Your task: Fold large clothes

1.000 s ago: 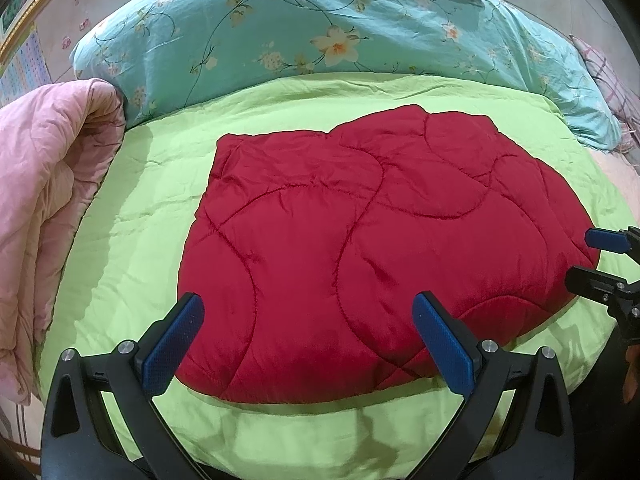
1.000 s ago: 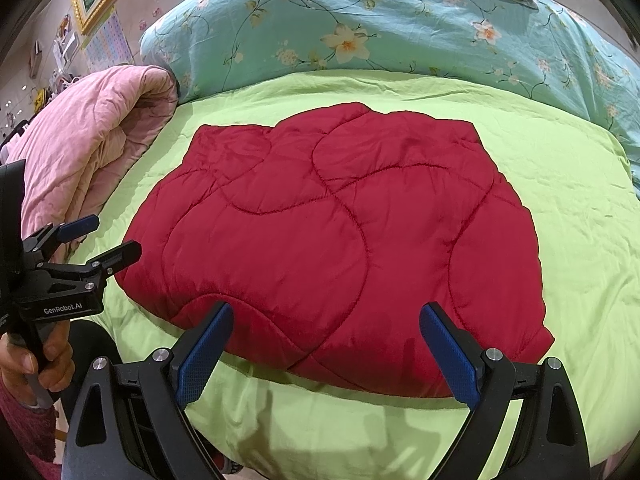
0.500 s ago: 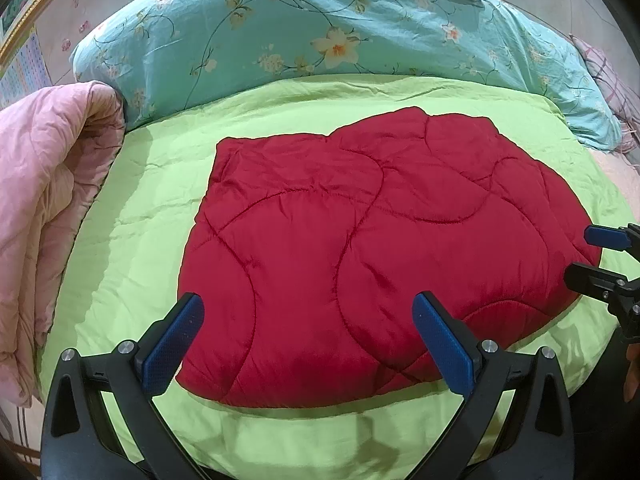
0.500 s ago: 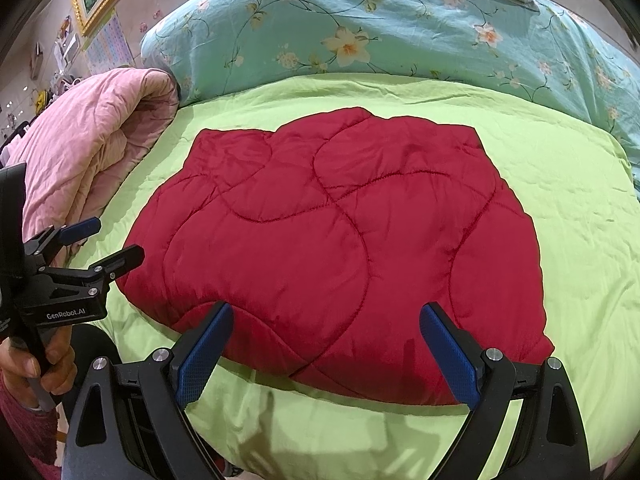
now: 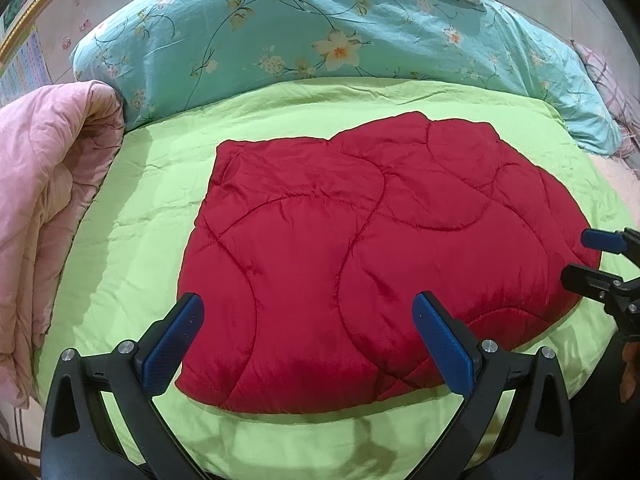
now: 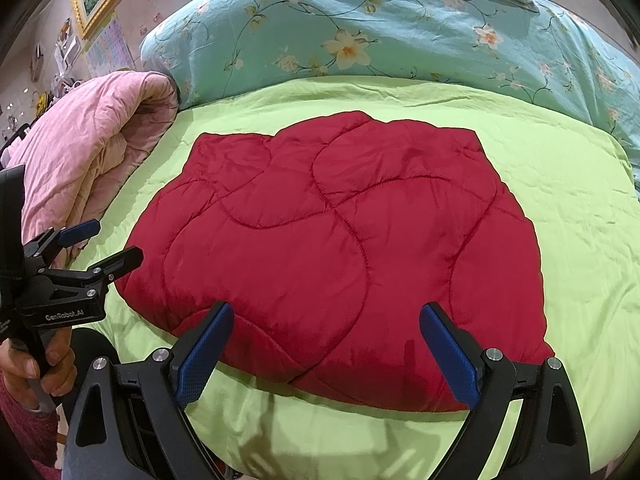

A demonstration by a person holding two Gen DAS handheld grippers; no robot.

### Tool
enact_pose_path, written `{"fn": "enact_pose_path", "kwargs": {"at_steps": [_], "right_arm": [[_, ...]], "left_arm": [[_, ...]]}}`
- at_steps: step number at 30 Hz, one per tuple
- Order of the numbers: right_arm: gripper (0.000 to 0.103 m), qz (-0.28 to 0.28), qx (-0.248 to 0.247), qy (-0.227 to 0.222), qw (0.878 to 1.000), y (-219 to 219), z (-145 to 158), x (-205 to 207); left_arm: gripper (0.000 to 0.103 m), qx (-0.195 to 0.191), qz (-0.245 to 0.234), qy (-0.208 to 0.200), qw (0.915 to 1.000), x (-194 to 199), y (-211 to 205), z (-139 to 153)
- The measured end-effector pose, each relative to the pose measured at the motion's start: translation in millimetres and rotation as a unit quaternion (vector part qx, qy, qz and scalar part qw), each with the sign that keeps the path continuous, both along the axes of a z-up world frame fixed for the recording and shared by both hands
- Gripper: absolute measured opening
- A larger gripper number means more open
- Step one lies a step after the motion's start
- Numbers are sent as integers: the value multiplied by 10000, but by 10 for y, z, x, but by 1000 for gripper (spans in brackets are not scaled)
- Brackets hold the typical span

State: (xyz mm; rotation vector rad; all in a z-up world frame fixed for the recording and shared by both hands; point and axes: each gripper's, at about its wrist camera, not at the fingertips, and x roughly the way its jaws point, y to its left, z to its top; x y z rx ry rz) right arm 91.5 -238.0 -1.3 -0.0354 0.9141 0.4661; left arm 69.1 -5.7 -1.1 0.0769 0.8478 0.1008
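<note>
A red quilted garment (image 5: 360, 248) lies folded into a puffy rectangle on the green bedsheet (image 5: 140, 216). My left gripper (image 5: 308, 312) hovers open over its near left edge, with nothing between the blue pads. In the right wrist view the same garment (image 6: 340, 248) fills the middle, and my right gripper (image 6: 326, 316) stands open above its near edge. The left gripper (image 6: 112, 240) shows at that view's left, open, beside the garment's left corner. At the garment's right corner the right gripper (image 5: 592, 256) is also open.
A rolled pink quilt (image 5: 40, 200) lies along the bed's left side. Teal floral bedding (image 5: 320, 32) is piled across the back. A person's hand (image 6: 44, 364) holds the left gripper's handle. Bare green sheet (image 6: 560, 200) surrounds the garment.
The garment sits slightly lower in both views than a second ago. Both grippers have stayed open and the garment's shape is the same.
</note>
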Motion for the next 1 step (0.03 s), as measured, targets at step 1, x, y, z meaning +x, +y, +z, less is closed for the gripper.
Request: {"fn": "enact_pose_path", "kwargs": {"at_steps": [1], "right_arm": [[95, -5, 12, 16, 10000, 2, -7, 15]], "left_arm": [[103, -23, -2, 3, 10000, 11, 7, -2]]}}
